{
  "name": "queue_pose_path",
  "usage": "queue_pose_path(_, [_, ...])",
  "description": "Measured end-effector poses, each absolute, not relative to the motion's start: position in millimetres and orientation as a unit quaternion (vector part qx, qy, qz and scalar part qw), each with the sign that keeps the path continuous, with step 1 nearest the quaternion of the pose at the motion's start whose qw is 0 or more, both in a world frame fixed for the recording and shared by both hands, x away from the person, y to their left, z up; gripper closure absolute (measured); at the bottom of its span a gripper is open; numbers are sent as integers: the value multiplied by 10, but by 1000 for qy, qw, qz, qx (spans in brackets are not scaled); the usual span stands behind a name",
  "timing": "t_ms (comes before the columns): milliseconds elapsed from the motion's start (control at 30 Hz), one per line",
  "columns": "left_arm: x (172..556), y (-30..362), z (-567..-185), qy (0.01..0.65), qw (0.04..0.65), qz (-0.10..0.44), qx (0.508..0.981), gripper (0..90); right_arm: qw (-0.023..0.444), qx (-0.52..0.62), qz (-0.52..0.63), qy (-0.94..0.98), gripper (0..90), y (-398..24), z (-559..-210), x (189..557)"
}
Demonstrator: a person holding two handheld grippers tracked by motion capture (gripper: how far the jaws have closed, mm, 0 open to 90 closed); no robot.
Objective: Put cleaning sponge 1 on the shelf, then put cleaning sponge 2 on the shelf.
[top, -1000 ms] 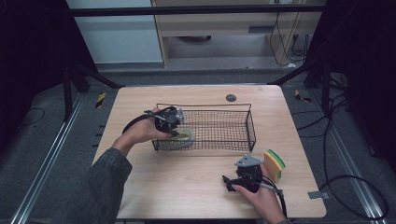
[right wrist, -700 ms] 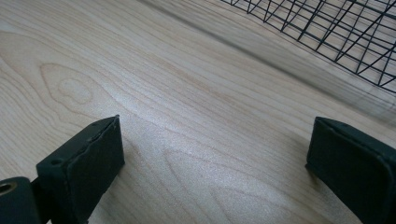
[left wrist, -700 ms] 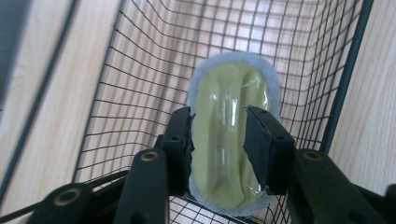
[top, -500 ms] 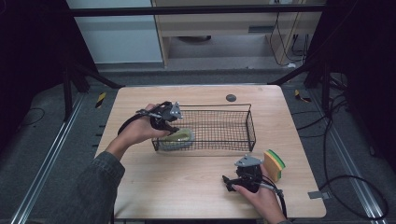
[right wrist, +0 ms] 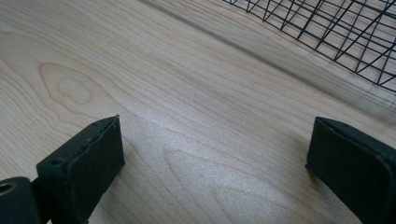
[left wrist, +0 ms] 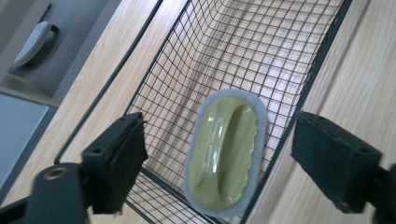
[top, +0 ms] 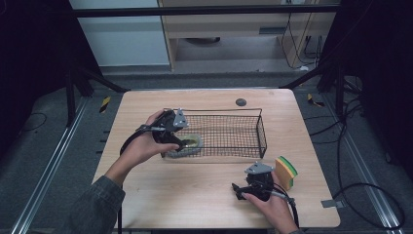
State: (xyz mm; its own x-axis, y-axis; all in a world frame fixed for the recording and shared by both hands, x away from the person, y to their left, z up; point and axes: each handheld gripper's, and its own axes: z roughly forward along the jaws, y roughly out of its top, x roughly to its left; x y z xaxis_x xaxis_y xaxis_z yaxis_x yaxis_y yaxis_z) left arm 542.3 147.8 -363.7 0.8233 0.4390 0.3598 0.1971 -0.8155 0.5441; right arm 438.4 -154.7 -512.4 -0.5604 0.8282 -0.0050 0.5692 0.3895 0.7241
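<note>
A green scrubber with a grey pad (top: 189, 145) lies at the left end of the black wire basket (top: 261, 131). My left gripper (top: 178, 142) hovers just above it, tilted down over the basket's left rim. In the left gripper view its jaws have just been opening; the scrubber (left wrist: 224, 154) lies below them on the basket floor (left wrist: 261, 46), touched by neither pad. My right gripper (top: 237, 190) rests open on the table at the front right. In the right gripper view there is only bare wood between its fingers (right wrist: 88, 158).
A yellow and green sponge (top: 286, 172) stands on edge just right of my right gripper. A small dark round disc (top: 240, 102) sits on the table behind the basket. A corner of the basket (right wrist: 345, 32) lies ahead of the right jaws.
My left gripper has risen and drawn slightly left from the basket, its jaws parting. The scrubber stays on the basket floor. The right hand has kept still.
</note>
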Motion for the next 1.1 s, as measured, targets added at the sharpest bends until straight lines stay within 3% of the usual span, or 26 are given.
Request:
queue_pose_path(400, [5093,1738,-3799,230,292,237,898,54,179,430,330,821,55,-1535,-5086,4376])
queue_pose_path(767, [4799,2103,-4072,280,288,245,883,49,197,400,301,843,136,-1424,-4961,4293])
queue_pose_path(1100, [4727,2456,-4496,348,266,219,872,52,176,407,297,846,134,-1423,-4704,4212])
